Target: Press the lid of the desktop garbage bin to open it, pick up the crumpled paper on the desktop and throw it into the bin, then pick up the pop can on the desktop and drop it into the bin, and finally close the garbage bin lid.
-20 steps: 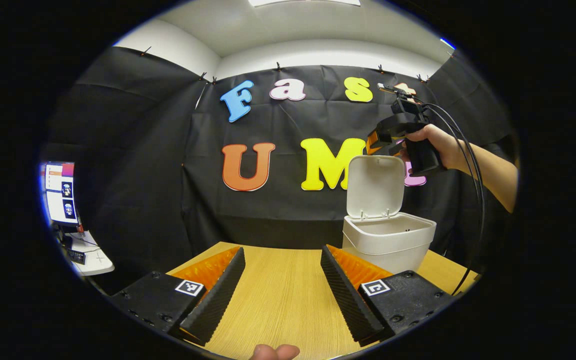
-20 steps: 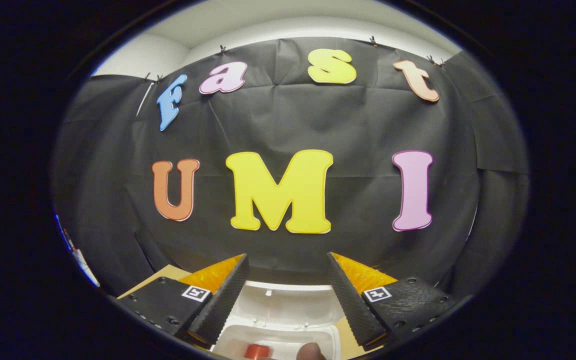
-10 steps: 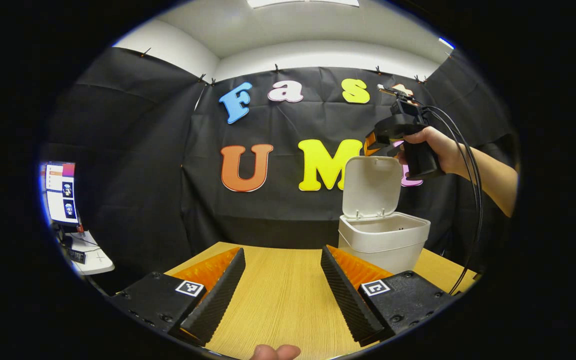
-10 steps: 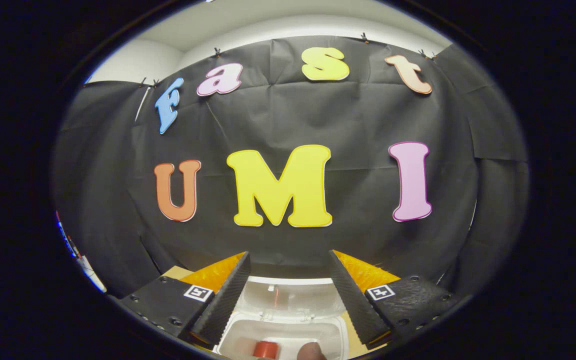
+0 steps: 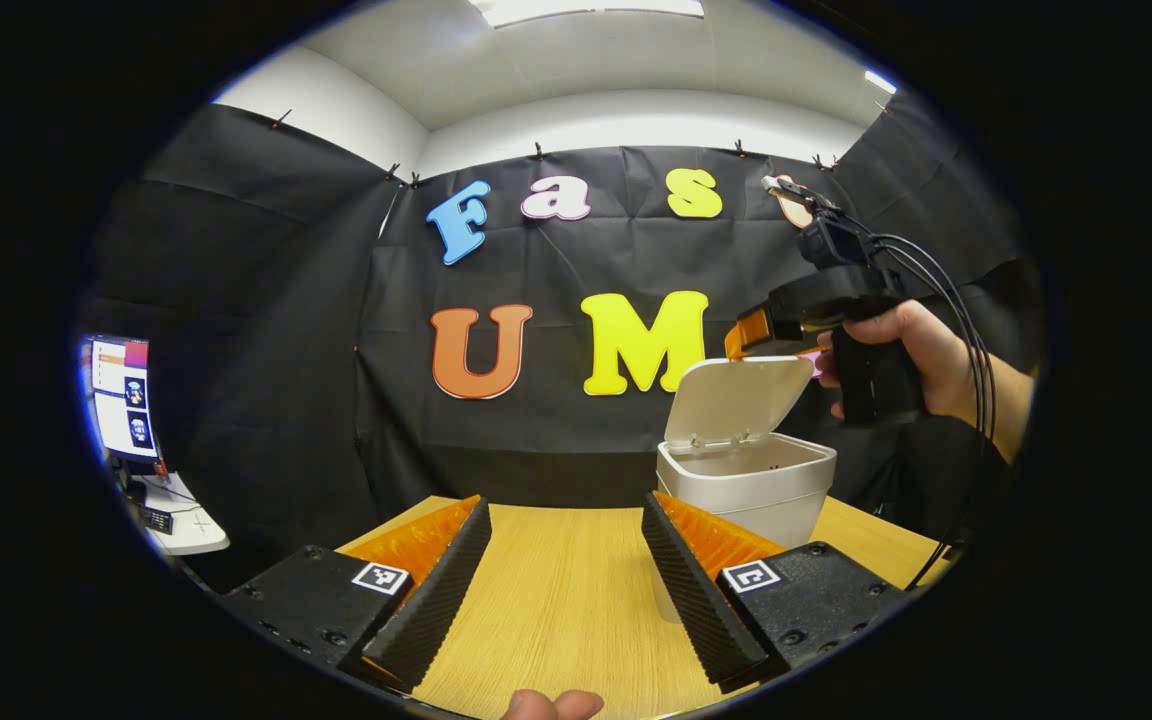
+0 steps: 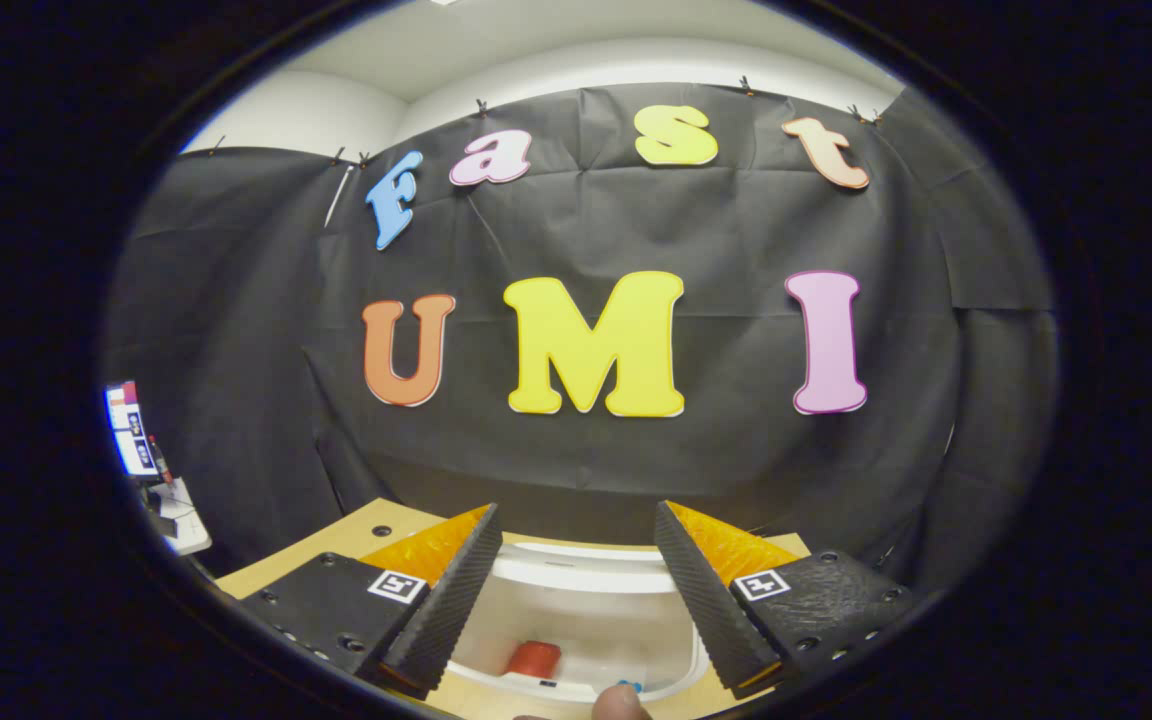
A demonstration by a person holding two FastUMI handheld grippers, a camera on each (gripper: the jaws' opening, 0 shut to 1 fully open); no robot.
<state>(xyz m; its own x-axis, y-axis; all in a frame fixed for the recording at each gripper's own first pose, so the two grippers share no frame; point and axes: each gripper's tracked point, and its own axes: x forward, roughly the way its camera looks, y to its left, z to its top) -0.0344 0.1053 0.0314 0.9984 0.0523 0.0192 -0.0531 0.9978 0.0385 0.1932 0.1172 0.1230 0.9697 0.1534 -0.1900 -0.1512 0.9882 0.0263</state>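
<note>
Right gripper (image 5: pixel 748 337), fingers spread and empty, rests on the half-lowered bin lid (image 5: pixel 736 398); should press near its free edge till it latches

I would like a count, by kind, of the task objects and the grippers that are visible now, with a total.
Garbage bin with its lid partly raised: 1
Pop can inside the bin: 1
Grippers: 2, the left gripper and the right gripper, both open
Total: 4

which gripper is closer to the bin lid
Right. The right gripper sits just above the tilted lid; the left gripper hovers over the table, short of the bin.
</note>
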